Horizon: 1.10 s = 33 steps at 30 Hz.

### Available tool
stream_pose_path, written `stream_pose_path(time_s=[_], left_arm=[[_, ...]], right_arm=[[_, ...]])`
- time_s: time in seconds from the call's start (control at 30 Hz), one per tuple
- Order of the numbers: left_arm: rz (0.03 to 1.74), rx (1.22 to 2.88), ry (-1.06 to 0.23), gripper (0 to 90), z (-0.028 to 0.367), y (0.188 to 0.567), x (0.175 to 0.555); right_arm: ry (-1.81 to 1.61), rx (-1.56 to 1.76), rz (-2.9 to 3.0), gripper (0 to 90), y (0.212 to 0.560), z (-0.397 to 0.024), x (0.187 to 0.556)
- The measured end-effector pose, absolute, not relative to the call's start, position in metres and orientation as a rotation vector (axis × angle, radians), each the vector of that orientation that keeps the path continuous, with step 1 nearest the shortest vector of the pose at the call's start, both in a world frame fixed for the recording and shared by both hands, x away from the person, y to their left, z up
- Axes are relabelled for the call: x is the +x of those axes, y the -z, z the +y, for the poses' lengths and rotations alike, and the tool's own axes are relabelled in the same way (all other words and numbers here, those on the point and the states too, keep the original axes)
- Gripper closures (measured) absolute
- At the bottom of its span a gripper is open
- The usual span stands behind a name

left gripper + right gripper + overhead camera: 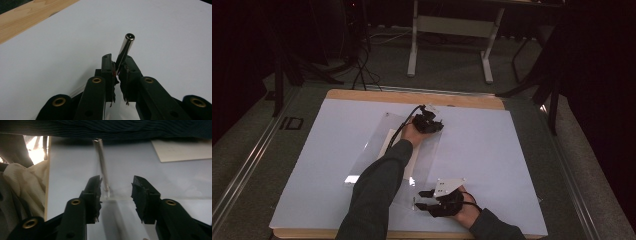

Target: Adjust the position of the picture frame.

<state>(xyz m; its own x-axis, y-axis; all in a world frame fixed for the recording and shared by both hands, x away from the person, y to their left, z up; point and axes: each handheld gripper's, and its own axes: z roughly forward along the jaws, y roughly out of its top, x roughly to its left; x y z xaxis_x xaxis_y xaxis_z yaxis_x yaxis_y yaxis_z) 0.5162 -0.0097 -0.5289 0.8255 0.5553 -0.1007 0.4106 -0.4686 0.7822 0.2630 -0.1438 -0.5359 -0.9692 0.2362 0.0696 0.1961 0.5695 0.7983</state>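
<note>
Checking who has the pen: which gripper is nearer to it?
Left. The left gripper is shut on the pen; the right gripper sits apart at the table's near edge.

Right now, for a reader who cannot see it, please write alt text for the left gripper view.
The left gripper is shut on a slim metal pen, which sticks up and away from its black jaws. Behind lies a white sheet, with a wooden table edge at upper left.

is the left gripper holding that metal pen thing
Yes, the left gripper has its fingers closed on the metal pen, which sticks out beyond them.
</note>
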Motion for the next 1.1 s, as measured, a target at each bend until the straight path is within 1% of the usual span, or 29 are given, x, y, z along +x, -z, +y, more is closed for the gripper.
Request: stream_pose_path(time_s=[0.13, 0.3, 0.33, 0.43, 0.53, 0.57, 0.6, 0.63, 0.67, 0.77, 0.9, 1.1], left_arm=[[0.698, 2.141, -0.213, 82.8, -0.012, 0.528, 0.517], [0.697, 2.147, -0.212, 82.8, -0.013, 0.529, 0.518], [0.699, 2.153, -0.215, 82.7, -0.014, 0.529, 0.519], [0.705, 2.15, -0.215, 82.7, -0.014, 0.53, 0.519], [0.698, 2.163, -0.244, 83.6, -0.016, 0.529, 0.517], [0.697, 2.171, -0.259, 84.1, -0.017, 0.528, 0.516], [0.697, 2.171, -0.259, 84.6, -0.017, 0.528, 0.516], [0.682, 2.2, -0.302, 84.9, -0.019, 0.526, 0.514], [0.686, 2.206, -0.316, 85.2, -0.02, 0.525, 0.513], [0.699, 2.178, -0.33, 85.5, -0.018, 0.52, 0.514], [0.721, 2.194, -0.392, 84.9, -0.015, 0.509, 0.516], [0.818, 2.157, -0.423, 84.7, 0.01, 0.502, 0.521]], right_arm=[[-1.387, 0.373, 2.736, 65.2, 0.538, -0.136, 0.262], [-1.402, 0.34, 2.731, 68.2, 0.539, -0.128, 0.262], [-1.392, 0.336, 2.713, 71.3, 0.54, -0.123, 0.261], [-1.386, 0.328, 2.715, 73.8, 0.54, -0.119, 0.261], [-1.377, 0.293, 2.718, 83.9, 0.54, -0.118, 0.258], [-1.371, 0.291, 2.709, 84.6, 0.54, -0.118, 0.256], [-1.368, 0.298, 2.702, 85.0, 0.539, -0.118, 0.255], [-1.37, 0.305, 2.699, 85.2, 0.539, -0.118, 0.255], [-1.374, 0.316, 2.692, 85.3, 0.539, -0.119, 0.255], [-1.404, 0.347, 2.667, 85.4, 0.535, -0.123, 0.255], [-1.444, 0.399, 2.627, 85.3, 0.527, -0.133, 0.256], [-1.471, 0.46, 2.592, 85.0, 0.521, -0.146, 0.259]])
